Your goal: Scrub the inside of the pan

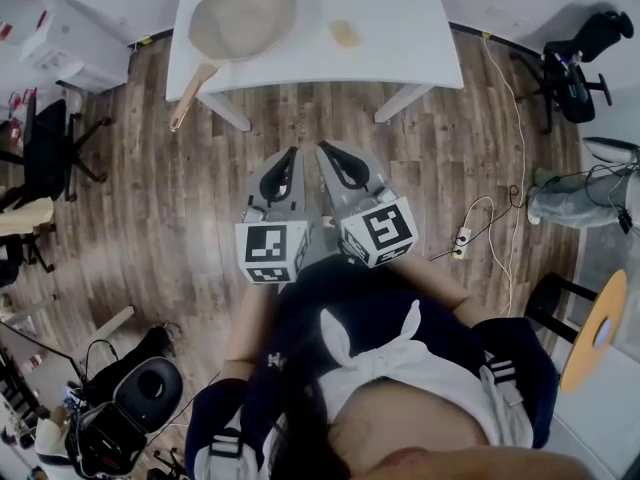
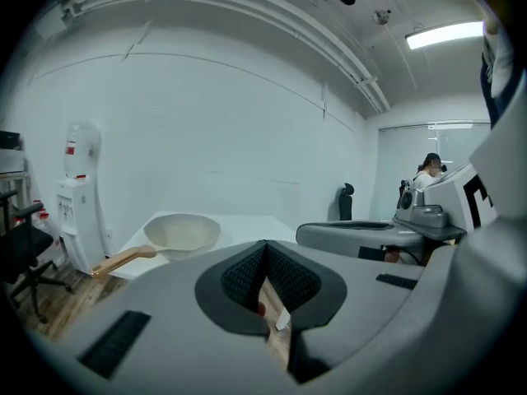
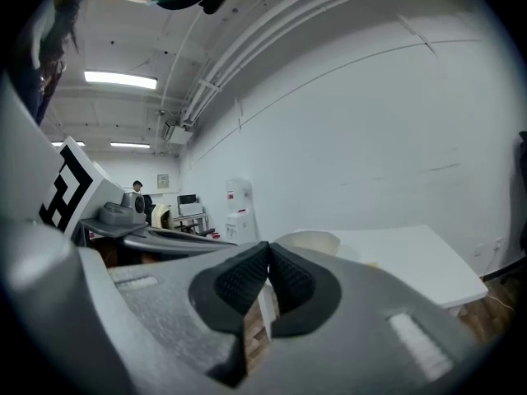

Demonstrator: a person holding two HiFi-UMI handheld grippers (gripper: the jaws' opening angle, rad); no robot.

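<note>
The pan (image 1: 243, 18) lies on the desk (image 1: 390, 28), well ahead of the left gripper (image 1: 292, 154) and right gripper (image 1: 322, 152), whose fingers are clenched and empty.

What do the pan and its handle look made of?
The cream round pan looks like matte coated metal or ceramic, from its dull pale surface; uncertain. Its long tan handle looks like unvarnished wood, warm and dull.

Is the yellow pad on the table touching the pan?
Apart. The head view shows the yellow pad lying beside the pan, with a strip of bare white table between them.
</note>
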